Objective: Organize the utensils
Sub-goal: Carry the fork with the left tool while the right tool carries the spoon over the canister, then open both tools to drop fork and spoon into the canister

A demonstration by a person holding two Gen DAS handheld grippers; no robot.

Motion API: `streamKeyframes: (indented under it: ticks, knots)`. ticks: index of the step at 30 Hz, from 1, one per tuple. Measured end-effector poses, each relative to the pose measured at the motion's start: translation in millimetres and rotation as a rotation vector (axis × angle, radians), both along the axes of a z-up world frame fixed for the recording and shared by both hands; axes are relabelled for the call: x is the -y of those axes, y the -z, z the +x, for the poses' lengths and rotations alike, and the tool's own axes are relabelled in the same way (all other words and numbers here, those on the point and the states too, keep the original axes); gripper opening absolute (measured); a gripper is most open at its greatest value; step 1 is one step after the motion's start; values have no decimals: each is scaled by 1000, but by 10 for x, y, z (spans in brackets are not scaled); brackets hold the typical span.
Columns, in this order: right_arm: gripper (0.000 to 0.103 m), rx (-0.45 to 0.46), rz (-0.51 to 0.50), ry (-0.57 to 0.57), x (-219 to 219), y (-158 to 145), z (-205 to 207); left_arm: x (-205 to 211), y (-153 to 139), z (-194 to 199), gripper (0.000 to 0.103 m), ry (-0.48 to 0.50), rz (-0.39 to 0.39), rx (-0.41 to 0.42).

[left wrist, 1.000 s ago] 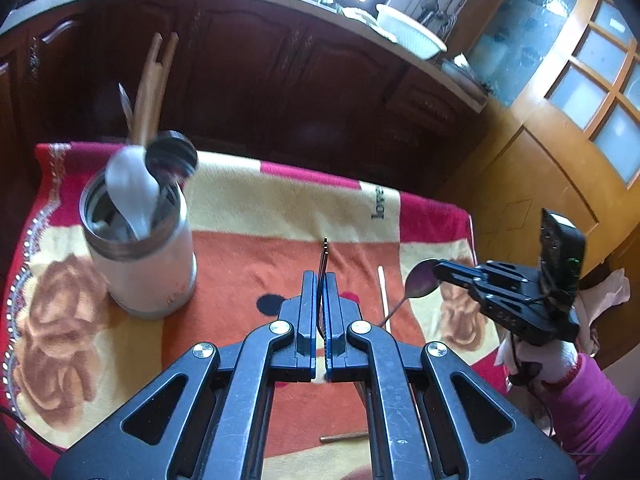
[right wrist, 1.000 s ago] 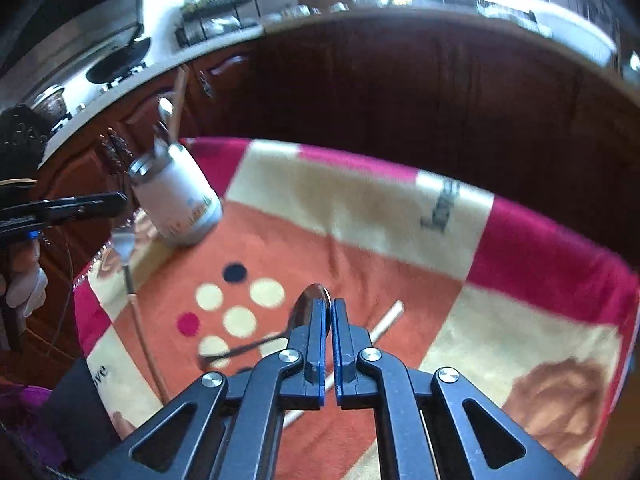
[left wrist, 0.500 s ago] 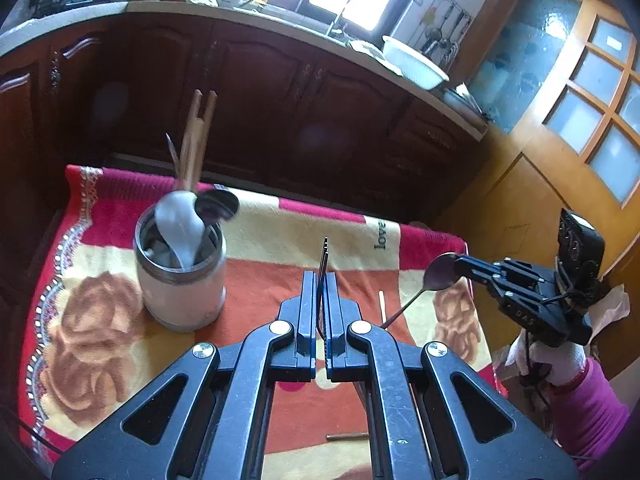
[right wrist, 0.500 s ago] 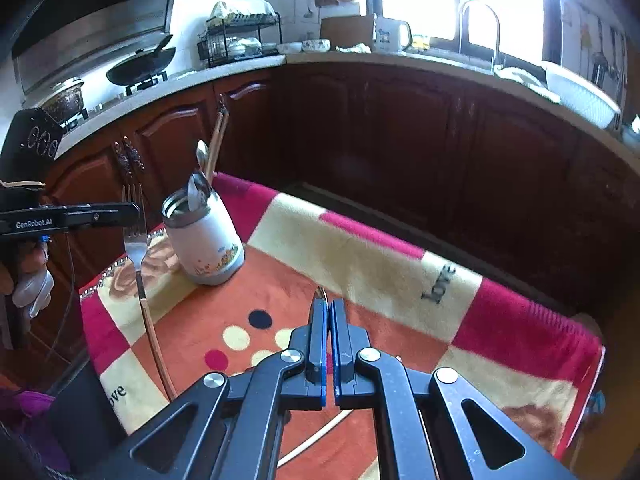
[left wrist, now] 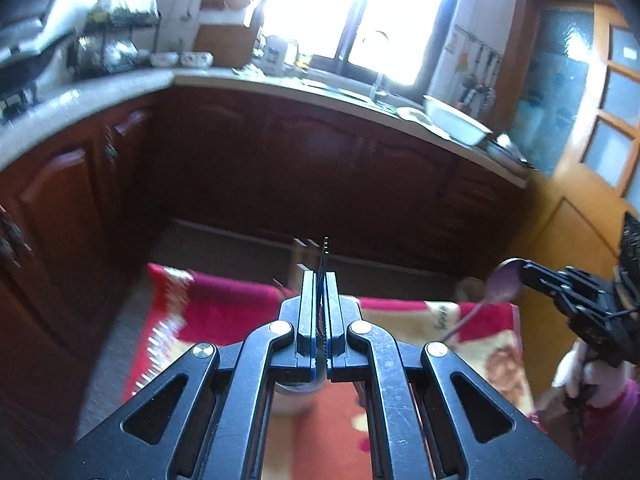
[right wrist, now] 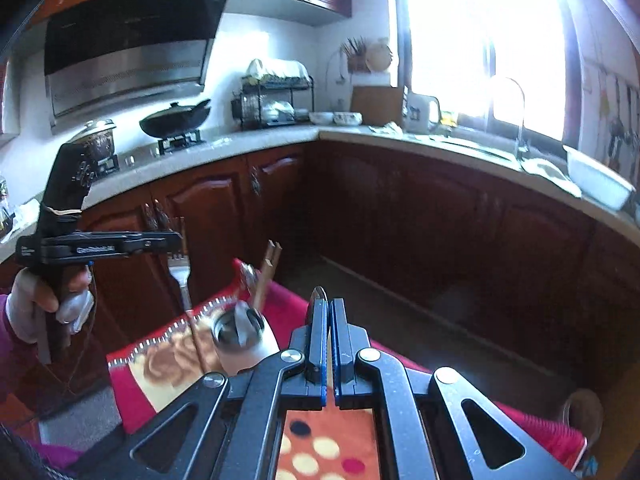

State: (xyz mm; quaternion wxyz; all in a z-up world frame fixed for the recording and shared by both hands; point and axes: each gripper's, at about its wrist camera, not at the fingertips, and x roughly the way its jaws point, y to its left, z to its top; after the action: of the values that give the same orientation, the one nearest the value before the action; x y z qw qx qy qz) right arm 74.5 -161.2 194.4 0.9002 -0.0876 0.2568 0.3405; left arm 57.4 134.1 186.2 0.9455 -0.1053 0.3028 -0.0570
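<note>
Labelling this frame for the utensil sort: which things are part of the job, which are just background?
Job:
- left gripper, shut on a fork
- right gripper, shut on a spoon
- utensil holder, already holding chopsticks
- blanket as work surface

Background:
- wok
- dish rack
- white basin
- mug

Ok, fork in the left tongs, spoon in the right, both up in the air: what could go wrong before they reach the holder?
1. The left tongs pinch only the fork at its head; the long handle hangs and could swing or slip.
2. The utensil holder already holds chopsticks and spoons, so an incoming handle may jam.
3. The right tongs grip the spoon by its bowl, a slippery hold.
</note>
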Motion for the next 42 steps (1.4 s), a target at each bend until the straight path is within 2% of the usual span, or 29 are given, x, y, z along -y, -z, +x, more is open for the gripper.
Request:
streamKeyframes:
  ticks: [7, 16, 26, 33, 35, 42]
  knots:
    - [1, 10, -48, -59, -623, 43, 200, -263, 56, 239, 1, -83, 127, 10]
    - [1, 13, -171, -102, -1154, 407, 337, -247, 399, 503, 1, -124, 256, -4]
    - [1, -37, -240, -167, -1466, 822, 304, -81, 738, 602, 1, -107, 261, -52]
    - [2, -108, -261, -174, -1550, 1135, 325, -30, 927, 638, 1, -105, 223, -95]
    - [2, -119, -245, -164, -1521, 1156, 349, -37, 951, 642, 1, -105, 206, -104]
    - [3, -244, -124, -152, -1320, 1173, 515, -34, 939, 593, 2, -109, 154, -120]
